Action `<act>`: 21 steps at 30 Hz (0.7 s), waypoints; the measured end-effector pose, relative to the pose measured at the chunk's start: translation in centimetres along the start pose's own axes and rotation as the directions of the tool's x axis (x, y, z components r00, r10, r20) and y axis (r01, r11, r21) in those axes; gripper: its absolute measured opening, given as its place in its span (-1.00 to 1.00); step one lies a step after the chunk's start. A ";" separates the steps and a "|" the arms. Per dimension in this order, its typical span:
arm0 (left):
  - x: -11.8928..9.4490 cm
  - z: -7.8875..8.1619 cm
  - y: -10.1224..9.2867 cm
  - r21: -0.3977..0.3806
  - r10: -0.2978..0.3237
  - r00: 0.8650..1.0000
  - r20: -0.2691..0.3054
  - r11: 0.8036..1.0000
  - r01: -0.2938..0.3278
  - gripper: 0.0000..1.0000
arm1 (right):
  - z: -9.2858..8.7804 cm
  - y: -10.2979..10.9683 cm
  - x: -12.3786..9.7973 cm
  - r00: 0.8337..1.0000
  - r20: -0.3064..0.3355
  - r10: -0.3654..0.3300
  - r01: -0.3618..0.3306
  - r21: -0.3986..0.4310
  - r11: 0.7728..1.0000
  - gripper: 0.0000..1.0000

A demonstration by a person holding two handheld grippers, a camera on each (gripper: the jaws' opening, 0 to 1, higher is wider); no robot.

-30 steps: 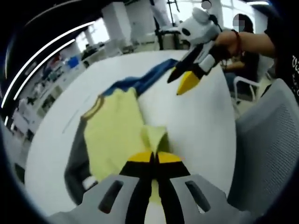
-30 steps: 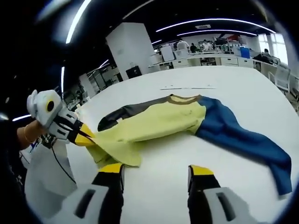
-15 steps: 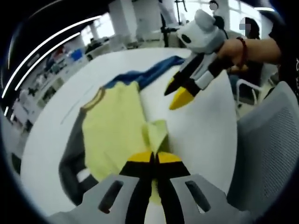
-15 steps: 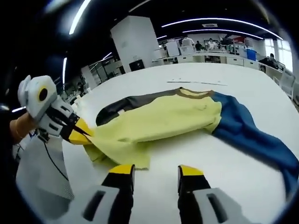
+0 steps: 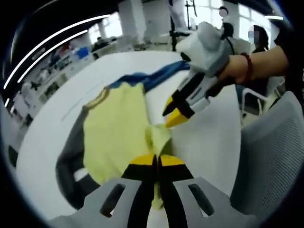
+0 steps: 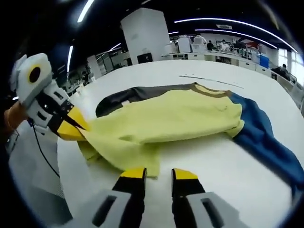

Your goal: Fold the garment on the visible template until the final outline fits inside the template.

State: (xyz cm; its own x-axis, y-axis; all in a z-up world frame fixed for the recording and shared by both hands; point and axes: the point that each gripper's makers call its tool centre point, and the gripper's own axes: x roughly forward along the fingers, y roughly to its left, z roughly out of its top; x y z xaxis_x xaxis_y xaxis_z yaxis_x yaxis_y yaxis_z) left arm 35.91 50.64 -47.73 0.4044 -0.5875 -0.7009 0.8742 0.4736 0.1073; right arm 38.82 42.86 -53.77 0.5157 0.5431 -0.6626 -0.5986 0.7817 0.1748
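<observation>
Across a large white table point(image 6: 228, 166) lies one long-sleeved garment point(image 6: 175, 118) with a pale yellow cloth body, one dark grey sleeve point(image 6: 123, 97) and one blue sleeve point(image 6: 266, 142), spread flat with its olive-trimmed collar point(image 6: 209, 89) on the far side in the right gripper view. Two grippers are at work, each with black jaws tipped in yellow. The left gripper point(image 5: 156, 159) has its jaws pressed together on the yellow hem of the garment point(image 5: 114, 137), clenched on the fabric; the right gripper view shows the same pinch from the side, the left gripper point(image 6: 76, 129) biting a drawn-out corner of hem. The right gripper point(image 6: 156, 173) has its jaws narrowly parted, grasping nothing, its tips just beside the near yellow edge. In the left gripper view the right gripper point(image 5: 172, 114) hangs over the hem with a hand point(image 5: 237, 71) behind it, wearing a red bracelet; whether its tips touch cloth is hard to tell. One grey mesh chair back point(image 5: 270, 161) rises at that view's right, cut off by the frame. The blue sleeve runs out of sight at the right gripper view's edge. No template outline can be made out on the white surface. Background desks and people are blurred.
</observation>
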 end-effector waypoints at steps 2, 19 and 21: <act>0.0 0.1 0.1 -0.013 0.002 1.000 0.005 1.000 -0.002 -1.00 | 0.2 0.1 0.0 1.000 0.008 -0.010 0.010 -0.017 1.000 -0.78; -1.0 1.1 0.9 -0.101 0.027 0.996 0.081 0.995 -0.019 -0.98 | 0.5 -0.3 0.0 0.998 -0.019 -0.055 0.052 -0.135 0.989 -1.00; -1.4 1.1 1.1 -0.113 0.039 0.995 0.094 0.993 -0.028 -0.91 | 0.8 -0.8 -0.5 0.998 -0.009 -0.065 0.063 -0.116 0.991 -1.00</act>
State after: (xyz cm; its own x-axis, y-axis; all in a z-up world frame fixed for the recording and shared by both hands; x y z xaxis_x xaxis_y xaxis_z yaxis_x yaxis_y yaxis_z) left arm 36.58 51.25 -45.79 0.4613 -0.6276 -0.6272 0.8264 0.5611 0.0463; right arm 39.56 42.27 -52.99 0.5481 0.4887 -0.6788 -0.6318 0.7737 0.0469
